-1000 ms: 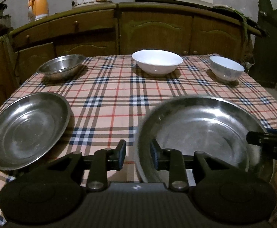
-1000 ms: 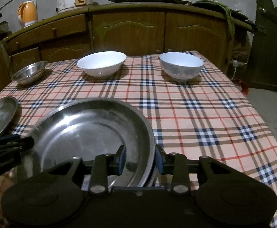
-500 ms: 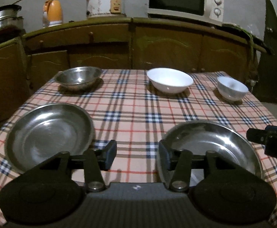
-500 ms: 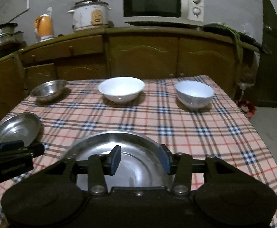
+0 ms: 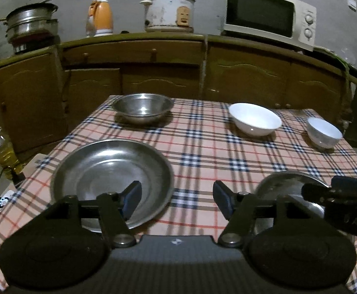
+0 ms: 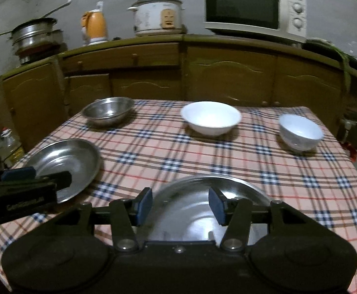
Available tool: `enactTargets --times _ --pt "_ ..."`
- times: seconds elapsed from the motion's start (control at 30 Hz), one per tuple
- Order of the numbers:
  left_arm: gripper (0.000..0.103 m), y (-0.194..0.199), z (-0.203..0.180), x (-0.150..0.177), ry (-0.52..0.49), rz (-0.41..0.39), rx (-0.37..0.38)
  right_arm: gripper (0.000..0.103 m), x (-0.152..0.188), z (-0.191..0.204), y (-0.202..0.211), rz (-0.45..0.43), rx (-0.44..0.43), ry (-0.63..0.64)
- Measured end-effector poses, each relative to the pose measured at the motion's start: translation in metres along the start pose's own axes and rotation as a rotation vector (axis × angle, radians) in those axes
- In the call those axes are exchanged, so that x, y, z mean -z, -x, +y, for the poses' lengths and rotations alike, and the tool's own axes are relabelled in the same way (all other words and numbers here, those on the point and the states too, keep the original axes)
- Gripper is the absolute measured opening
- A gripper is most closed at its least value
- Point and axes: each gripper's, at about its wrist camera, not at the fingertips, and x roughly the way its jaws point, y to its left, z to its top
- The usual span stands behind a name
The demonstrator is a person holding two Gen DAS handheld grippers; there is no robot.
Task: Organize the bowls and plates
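both tools gape: left tool (image 5: pixel 177 196) beside plate (image 5: pixel 112 176); right tool (image 6: pixel 180 203) above second plate (image 6: pixel 190 210).

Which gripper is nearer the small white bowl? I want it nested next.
Right. The right gripper faces the table's right half, where the small white bowl sits ahead-right. The left gripper is farther left.

Shiny steel plates (image 5: pixel 112 171), glossy white bowls (image 5: pixel 254 120), checked cloth (image 5: pixel 198 147)
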Motion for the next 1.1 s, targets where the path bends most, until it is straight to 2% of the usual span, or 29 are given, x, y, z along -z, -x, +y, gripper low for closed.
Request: enactTargets --times 0.6,0.77,0.9,1.1 --pt "0.066 -0.021 0.071 -0.007 0.086 0.018 -0.075 0.063 -0.015 0.085 -0.049 0.040 -0.104 0.093" --pt "0.066 -0.033 0.091 -0.011 0.099 0.031 -0.114 0.063 -0.017 0.103 -0.068 0.055 -0.121 0.112" --pt "0.066 -0.046 0.109 -0.017 0.114 0.044 -0.156 0.071 -0.019 0.111 -0.089 0.081 -0.128 0.086" --pt "0.066 -0.077 0.147 -0.022 0.188 0.104 -0.231 0.073 -0.022 0.116 -0.120 0.128 -0.127 0.042"
